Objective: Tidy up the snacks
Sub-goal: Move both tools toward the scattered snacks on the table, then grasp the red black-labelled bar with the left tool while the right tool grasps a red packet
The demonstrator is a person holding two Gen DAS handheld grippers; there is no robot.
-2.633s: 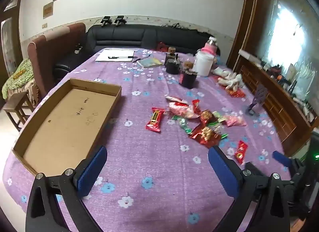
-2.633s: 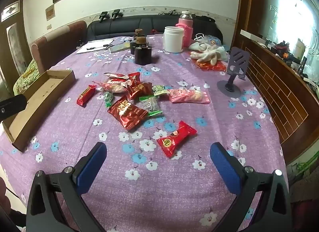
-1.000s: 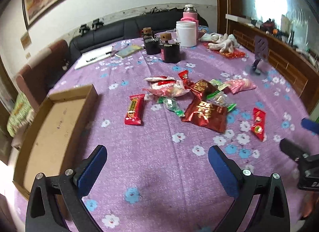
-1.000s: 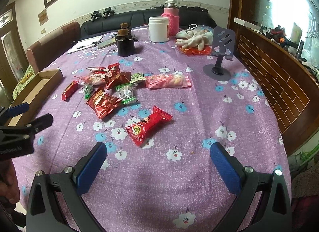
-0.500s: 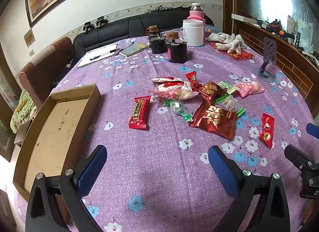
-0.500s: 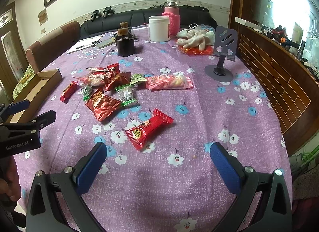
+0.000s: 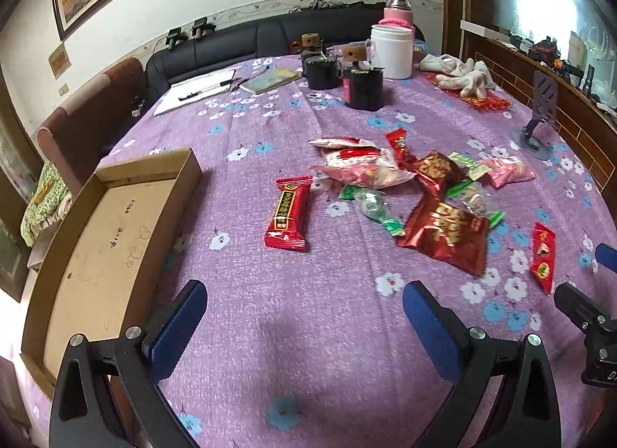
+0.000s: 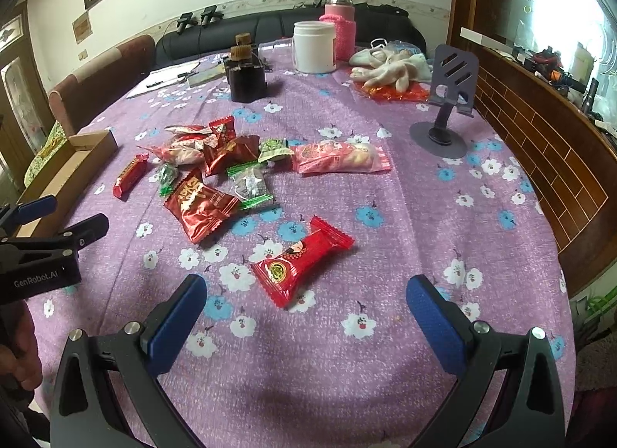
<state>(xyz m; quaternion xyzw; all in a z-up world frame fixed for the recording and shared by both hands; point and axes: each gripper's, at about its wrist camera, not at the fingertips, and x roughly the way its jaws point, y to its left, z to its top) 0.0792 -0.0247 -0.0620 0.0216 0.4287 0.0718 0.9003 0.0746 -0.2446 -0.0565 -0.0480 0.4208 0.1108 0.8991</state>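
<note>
Nothing is held in the cardboard box (image 7: pixel 104 240); scribbles are seen inside. Both grippers, left (image 7: pixel 304 317) and right (image 8: pixel 306 315), are spread apart, empty.

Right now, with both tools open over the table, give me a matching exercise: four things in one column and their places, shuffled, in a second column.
Things:
1. cardboard tray
2. phone stand
3. red bar snack
4. white jar

Places:
A. far end of the table, beside the pink-sleeved bottle
B. alone between the tray and the snack pile
C. left edge of the table
D. right side of the table, near the white gloves

Pairs: 1-C, 2-D, 3-B, 4-A
</note>
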